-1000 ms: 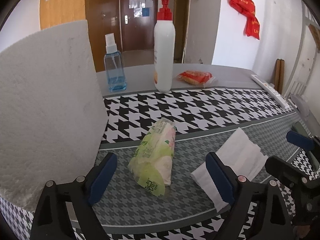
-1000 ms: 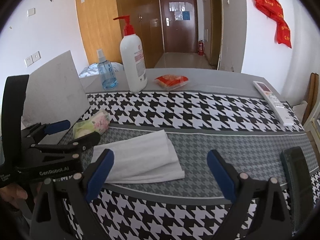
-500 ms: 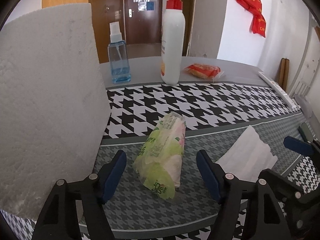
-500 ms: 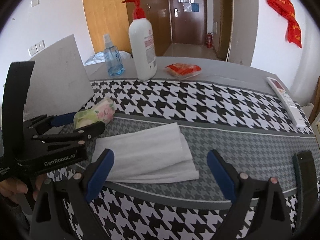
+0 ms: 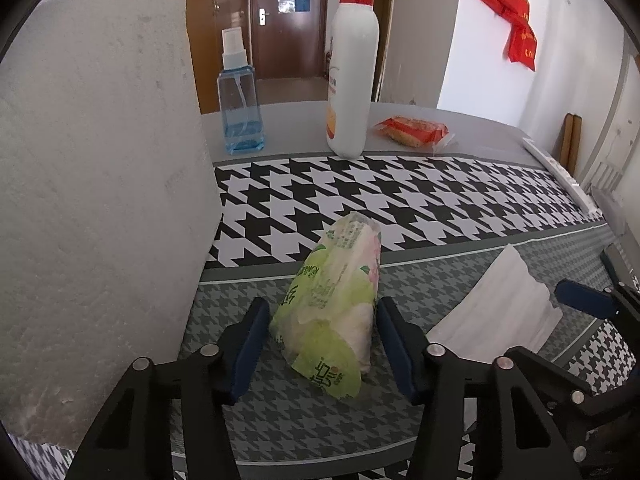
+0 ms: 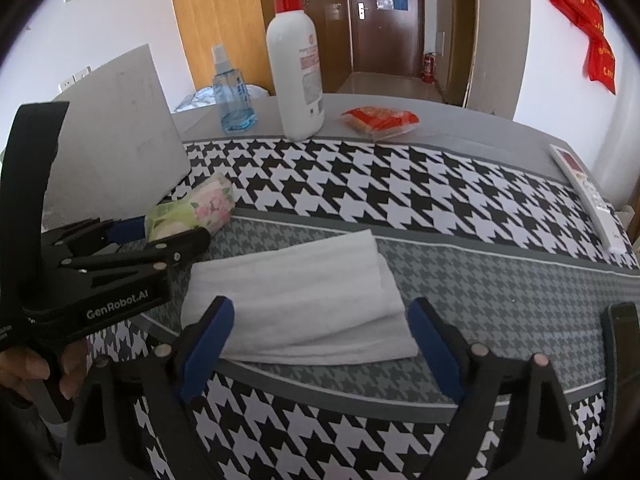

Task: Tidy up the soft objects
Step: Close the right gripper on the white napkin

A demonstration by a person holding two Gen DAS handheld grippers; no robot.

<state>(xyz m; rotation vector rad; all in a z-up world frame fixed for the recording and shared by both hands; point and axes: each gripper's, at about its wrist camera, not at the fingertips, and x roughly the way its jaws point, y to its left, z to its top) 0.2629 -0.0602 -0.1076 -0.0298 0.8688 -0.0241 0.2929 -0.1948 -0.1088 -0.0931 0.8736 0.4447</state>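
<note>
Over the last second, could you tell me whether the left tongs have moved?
Yes. The left tongs have advanced toward the tissue pack, which lay ahead of their tips before; they now straddle it, narrower but not touching, with the paper towel roll looming larger.

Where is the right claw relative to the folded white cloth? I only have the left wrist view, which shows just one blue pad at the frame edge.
Observer: The right claw is open, its pads flanking the near edge of the folded white cloth without closing on it.
Operator: Is the paper roll hiding anything from me?
Observer: Yes. A crumpled pale bundle, maybe a plastic bag, lies beyond the paper roll, beside the spray bottle.
Operator: What is the dark shape at my right edge?
Observer: A flat black slab, like a phone, lies on the mat to the right of the claw.
</note>
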